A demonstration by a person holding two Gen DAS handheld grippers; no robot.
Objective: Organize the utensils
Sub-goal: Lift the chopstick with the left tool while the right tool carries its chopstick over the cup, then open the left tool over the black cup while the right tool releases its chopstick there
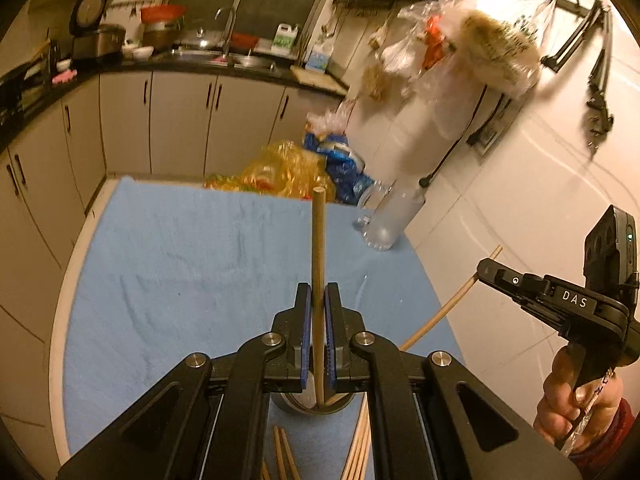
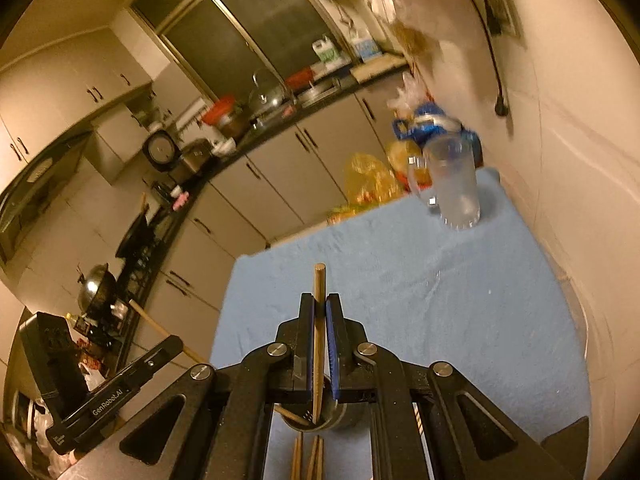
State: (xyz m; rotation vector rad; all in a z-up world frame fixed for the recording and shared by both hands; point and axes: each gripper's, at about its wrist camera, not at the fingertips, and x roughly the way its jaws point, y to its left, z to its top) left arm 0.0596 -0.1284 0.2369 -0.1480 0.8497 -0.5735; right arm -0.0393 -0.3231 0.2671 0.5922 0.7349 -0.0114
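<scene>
My left gripper (image 1: 318,300) is shut on a wooden chopstick (image 1: 318,240) whose lower end reaches into a dark round holder (image 1: 316,406) below the fingers. My right gripper (image 2: 319,308) is shut on another chopstick (image 2: 319,288), its lower end also in the holder (image 2: 340,420). The right gripper shows at the right of the left wrist view (image 1: 486,268) with its chopstick (image 1: 440,314). The left gripper shows at lower left of the right wrist view (image 2: 176,342). Several more chopsticks (image 1: 282,456) lie on the blue cloth near the holder.
A blue cloth (image 1: 180,248) covers the table. A clear plastic mug (image 2: 456,184) stands at its far right corner by the white wall. Yellow and blue plastic bags (image 1: 296,172) sit beyond the far edge. Kitchen counter and cabinets (image 1: 180,120) lie behind.
</scene>
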